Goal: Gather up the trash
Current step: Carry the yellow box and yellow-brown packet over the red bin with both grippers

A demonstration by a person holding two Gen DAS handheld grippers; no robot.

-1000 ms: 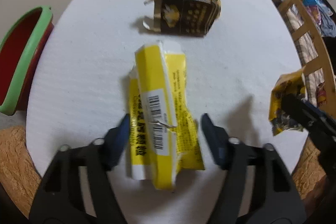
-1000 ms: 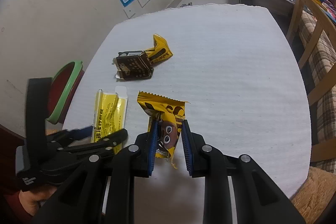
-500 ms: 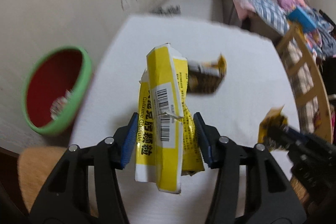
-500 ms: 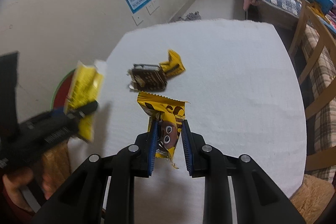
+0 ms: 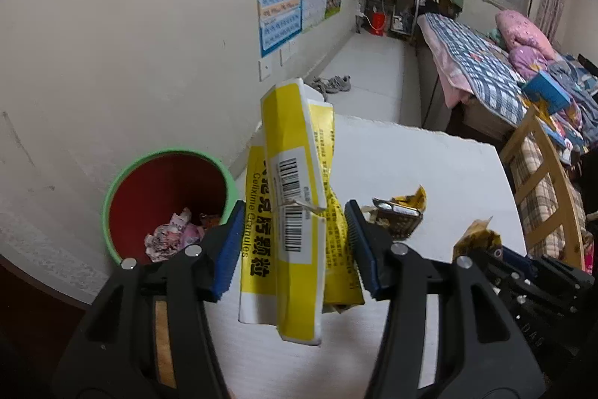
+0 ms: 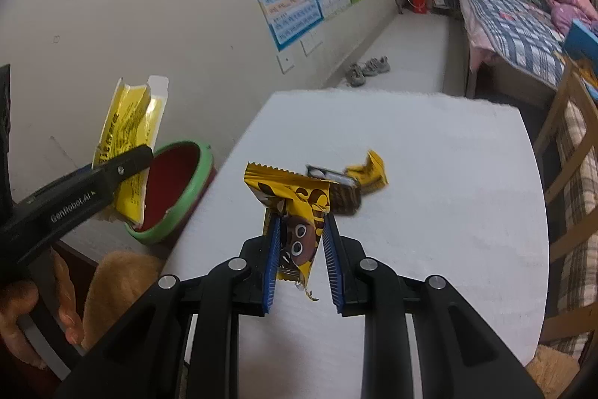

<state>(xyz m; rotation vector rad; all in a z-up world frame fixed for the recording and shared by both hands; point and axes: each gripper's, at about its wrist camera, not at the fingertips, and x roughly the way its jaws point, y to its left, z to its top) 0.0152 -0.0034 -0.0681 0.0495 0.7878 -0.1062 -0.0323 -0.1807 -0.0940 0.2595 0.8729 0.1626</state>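
Through the left wrist camera, my left gripper is partly closed, its blue pads clamped on both sides of a flattened yellow box with a barcode label, which stands upright between the jaws and clear of the white table. Down to the left sits the green-rimmed bin with a red inside and some crumpled wrappers at its bottom; nothing stands between the box and the bin's mouth. Behind the right pad a dark torn packet lies on the table. At the lower right the right gripper shows from the side, with a scrap of yellow wrapper sticking up from it. My gripper tilts downward over the table's near-left edge.

Through the right wrist camera, the right gripper is nearly closed, pinching the lower part of a yellow snack wrapper with cartoon eyes printed on it; the wrapper is off the table surface. Just beyond it the dark torn packet and a yellow scrap beside it rest on the table. At the left the other gripper carries the yellow box above and just short of the bin, and a hand grips its handle at the lower left corner. The right gripper points down across the table's middle.
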